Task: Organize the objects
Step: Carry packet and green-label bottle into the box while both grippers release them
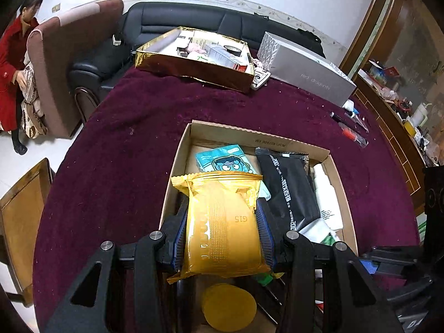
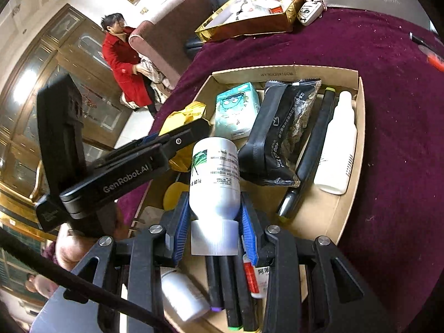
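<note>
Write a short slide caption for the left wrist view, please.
Left claw holds a gold foil packet above the cardboard box.

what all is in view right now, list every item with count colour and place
cardboard box: 1, brown, on purple cloth
gold packet: 1, gold, in left hand-held gripper
white bottle: 1, white, in right hand-held gripper
black pouch: 1, black, in box
cartoon tissue pack: 1, teal, box far end
white spray bottle: 1, white, box right side
gold tray: 1, gold, far table edge
grey box: 1, grey, beside tray
left hand-held gripper: 1, black, over box
right hand-held gripper: 1, black, over box
</note>
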Action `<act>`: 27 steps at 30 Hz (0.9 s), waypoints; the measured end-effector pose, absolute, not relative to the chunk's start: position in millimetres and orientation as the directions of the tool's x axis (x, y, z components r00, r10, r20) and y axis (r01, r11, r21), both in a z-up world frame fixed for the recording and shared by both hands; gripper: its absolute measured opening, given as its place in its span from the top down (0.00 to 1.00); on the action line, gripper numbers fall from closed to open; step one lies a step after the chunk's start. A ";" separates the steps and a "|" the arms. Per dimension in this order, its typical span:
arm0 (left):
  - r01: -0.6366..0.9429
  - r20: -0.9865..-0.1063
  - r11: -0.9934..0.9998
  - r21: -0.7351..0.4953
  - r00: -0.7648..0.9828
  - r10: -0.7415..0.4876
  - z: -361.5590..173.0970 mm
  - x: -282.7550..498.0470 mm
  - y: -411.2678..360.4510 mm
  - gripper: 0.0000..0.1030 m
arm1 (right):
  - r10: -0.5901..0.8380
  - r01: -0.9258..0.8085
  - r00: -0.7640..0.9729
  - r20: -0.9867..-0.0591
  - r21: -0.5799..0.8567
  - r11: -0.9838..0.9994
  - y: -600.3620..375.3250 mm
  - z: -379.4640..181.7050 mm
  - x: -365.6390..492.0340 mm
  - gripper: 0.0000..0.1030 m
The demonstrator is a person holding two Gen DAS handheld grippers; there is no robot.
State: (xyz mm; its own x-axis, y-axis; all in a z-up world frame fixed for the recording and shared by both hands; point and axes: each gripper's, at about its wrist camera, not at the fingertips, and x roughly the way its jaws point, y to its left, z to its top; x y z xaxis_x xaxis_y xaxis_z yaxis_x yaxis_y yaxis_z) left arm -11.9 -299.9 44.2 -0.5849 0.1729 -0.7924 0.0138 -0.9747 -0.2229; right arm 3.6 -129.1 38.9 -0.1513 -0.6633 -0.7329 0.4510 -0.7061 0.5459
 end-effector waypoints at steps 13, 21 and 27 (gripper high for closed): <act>0.044 -0.814 -0.970 -0.237 -0.554 0.174 37.2 -15.9 -305.4 0.62 | -0.620 0.470 -0.207 -0.757 0.479 -0.742 -131.5 34.0 -2.7 0.68; 0.041 -0.833 -0.981 -0.189 -0.535 0.139 32.7 -16.7 -299.8 0.62 | -0.591 0.498 -0.239 -0.770 0.425 -0.756 -136.5 36.9 3.3 0.68; 0.040 -0.829 -0.993 -0.115 -0.554 0.074 33.9 -13.2 -290.7 0.62 | -0.588 0.499 -0.235 -0.774 0.423 -0.757 -138.9 33.0 1.5 0.68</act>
State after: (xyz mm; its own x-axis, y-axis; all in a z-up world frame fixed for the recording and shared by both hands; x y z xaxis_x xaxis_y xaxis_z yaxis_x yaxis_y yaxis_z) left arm -13.2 -290.7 33.9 -0.5543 0.0741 -0.8290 0.0397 -0.9925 -0.1152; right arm 1.5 -138.9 33.0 -0.2350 -0.5879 -0.7741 0.4985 -0.7566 0.4232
